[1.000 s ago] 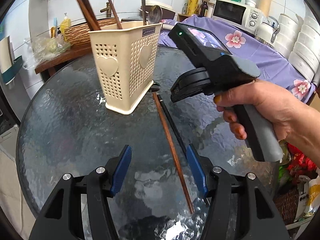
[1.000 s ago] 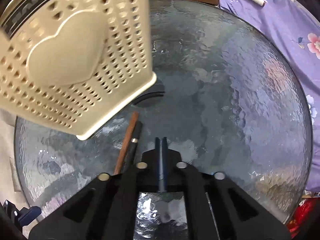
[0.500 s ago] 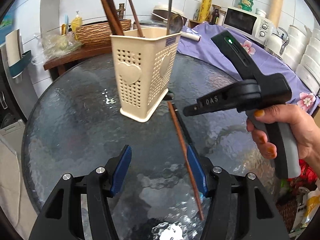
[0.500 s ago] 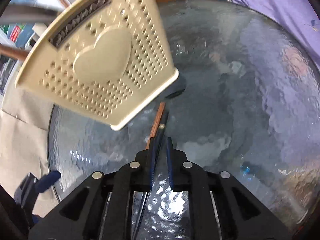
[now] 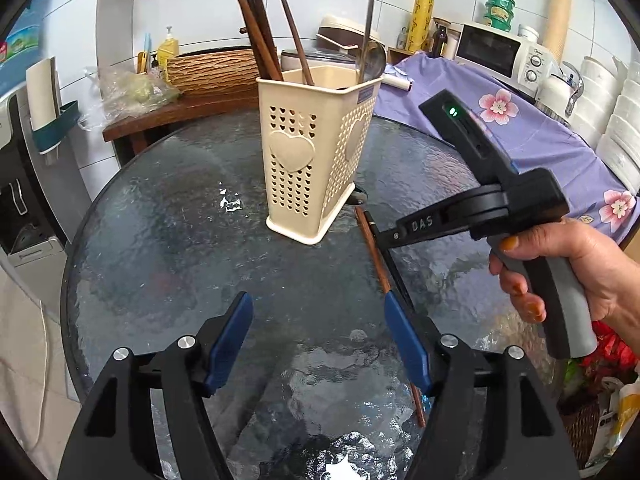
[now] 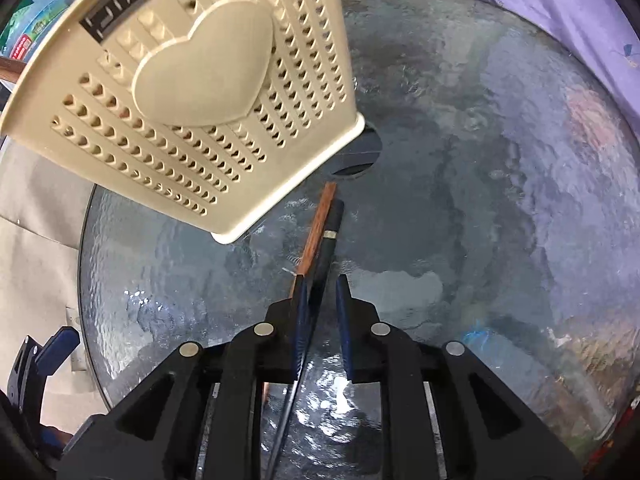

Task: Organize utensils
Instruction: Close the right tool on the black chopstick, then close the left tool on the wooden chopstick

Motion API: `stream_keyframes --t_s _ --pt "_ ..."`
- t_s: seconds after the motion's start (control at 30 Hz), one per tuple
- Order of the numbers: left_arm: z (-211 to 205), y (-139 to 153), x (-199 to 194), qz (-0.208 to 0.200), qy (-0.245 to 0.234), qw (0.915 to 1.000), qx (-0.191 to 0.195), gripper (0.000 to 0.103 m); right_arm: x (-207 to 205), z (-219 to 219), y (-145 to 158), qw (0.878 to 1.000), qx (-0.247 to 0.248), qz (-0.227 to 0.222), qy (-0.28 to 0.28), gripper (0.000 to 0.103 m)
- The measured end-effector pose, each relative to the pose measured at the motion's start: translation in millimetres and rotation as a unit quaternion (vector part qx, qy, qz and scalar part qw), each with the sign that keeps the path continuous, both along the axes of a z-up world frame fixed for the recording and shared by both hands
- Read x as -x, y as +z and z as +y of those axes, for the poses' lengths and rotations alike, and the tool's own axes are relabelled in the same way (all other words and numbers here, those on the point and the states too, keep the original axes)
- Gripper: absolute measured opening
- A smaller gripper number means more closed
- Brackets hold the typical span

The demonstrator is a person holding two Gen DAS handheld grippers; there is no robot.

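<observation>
A beige heart-pattern utensil holder (image 5: 316,152) (image 6: 200,92) stands upright mid-table with several brown chopsticks (image 5: 260,28) and a metal ladle (image 5: 370,56) in it. A brown chopstick (image 5: 372,252) (image 6: 318,228) and a black chopstick (image 6: 331,232) lie side by side on the glass just right of it. My right gripper (image 6: 322,308) (image 5: 384,236), held by a hand (image 5: 580,272), points steeply down over them. Its jaws are opening a little, with the black chopstick between the pads, not pressed. My left gripper (image 5: 318,336) hovers nearer the front edge, jaws opening wide around bare glass.
The round textured glass table (image 5: 160,240) has a small centre hole (image 6: 360,156) by the holder's base. A purple flowered cloth (image 5: 540,140) with a microwave (image 5: 500,52) lies behind right, stacked white bowls (image 5: 616,128) far right, a wooden shelf (image 5: 180,108) with a basket behind left.
The right gripper's jaws went from shut to slightly apart and now straddle the black chopstick. It drew back from the holder. The left gripper's jaws widened and it backed off a little.
</observation>
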State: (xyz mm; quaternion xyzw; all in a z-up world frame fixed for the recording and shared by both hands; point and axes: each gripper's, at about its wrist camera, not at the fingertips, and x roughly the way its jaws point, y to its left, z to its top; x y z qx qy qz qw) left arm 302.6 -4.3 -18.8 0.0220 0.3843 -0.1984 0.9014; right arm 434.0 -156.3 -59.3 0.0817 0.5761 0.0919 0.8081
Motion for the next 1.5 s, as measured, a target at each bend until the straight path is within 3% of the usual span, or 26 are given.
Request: stream_keyframes --t_s 0.2,0.3,0.47,0.57,0.63,0.77,1.0,1.27,1.43,1.5 --pt "-5.4 -3.4 -2.8 0.007 -0.010 0.9999 -0.011 0.067 -11.1 8.1 6.6 1.000 0.014 -0.005 -0.020 0.016" --pt "-15.5 -6.0 -5.9 0.014 -0.022 0.9995 -0.015 0.067 -11.3 4.4 9.1 1.000 -0.001 0.003 -0.028 0.010" --pt "-44.5 -14.6 -24.0 0.032 -0.037 0.9986 -0.021 0.066 6.7 -31.8 15.4 0.998 -0.045 -0.002 -0.052 0.010" --pt "-65.5 -22.7 -39.7 0.043 -0.037 0.9980 -0.028 0.063 20.5 -51.9 22.6 0.996 -0.071 -0.015 -0.060 0.009" --pt "-83.3 -31.4 -52.4 0.044 -0.032 0.9974 -0.047 0.055 29.6 -62.4 27.3 0.995 -0.081 -0.022 -0.060 0.010" --pt "-105.8 -44.2 -72.6 0.060 -0.026 0.9958 -0.064 0.047 45.3 -72.6 36.6 0.995 -0.079 -0.036 -0.047 0.010" --pt "-136.5 -61.1 -96.3 0.076 -0.021 0.9907 -0.110 0.040 45.0 -104.9 23.3 0.994 -0.088 -0.039 -0.044 0.010" --pt "-152.8 -62.4 -120.4 0.086 -0.020 0.9903 -0.107 0.038 45.1 -116.7 6.0 0.993 -0.097 -0.040 -0.055 0.008" --pt "-161.8 -60.8 -121.6 0.070 -0.034 0.9890 -0.125 0.007 39.8 -115.9 7.1 0.993 -0.092 -0.043 -0.056 0.007" --pt "-162.5 -60.6 -122.7 0.072 -0.036 0.9893 -0.122 0.007 37.2 -114.3 4.5 0.995 -0.072 -0.034 -0.056 0.007"
